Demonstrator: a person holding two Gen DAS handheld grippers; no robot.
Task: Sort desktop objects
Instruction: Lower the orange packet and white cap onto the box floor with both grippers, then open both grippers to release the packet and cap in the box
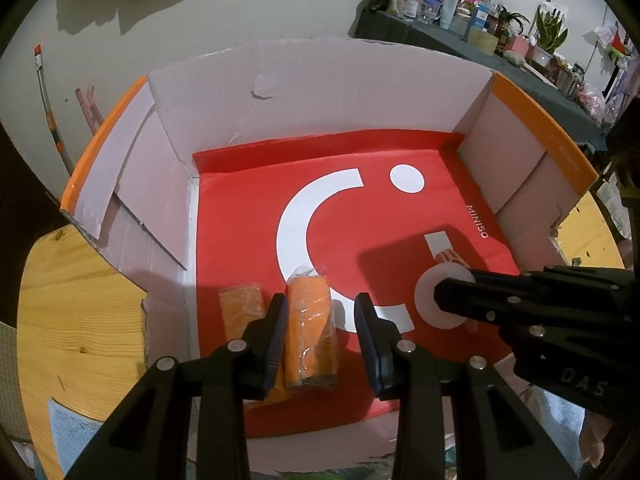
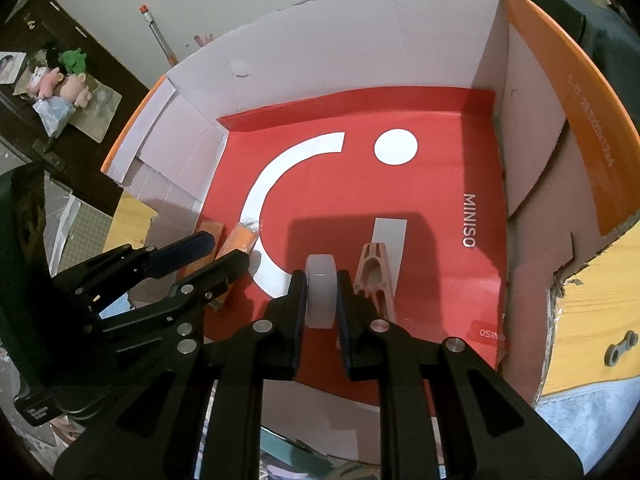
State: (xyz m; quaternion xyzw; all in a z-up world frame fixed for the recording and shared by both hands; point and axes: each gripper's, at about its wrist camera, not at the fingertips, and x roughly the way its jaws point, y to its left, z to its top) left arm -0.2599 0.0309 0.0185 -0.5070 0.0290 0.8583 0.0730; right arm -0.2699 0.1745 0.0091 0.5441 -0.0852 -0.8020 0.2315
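I saw free room over the far half of the red paper liner (image 2: 360, 184); the tall cardboard box walls (image 2: 360, 36) blocked three sides.
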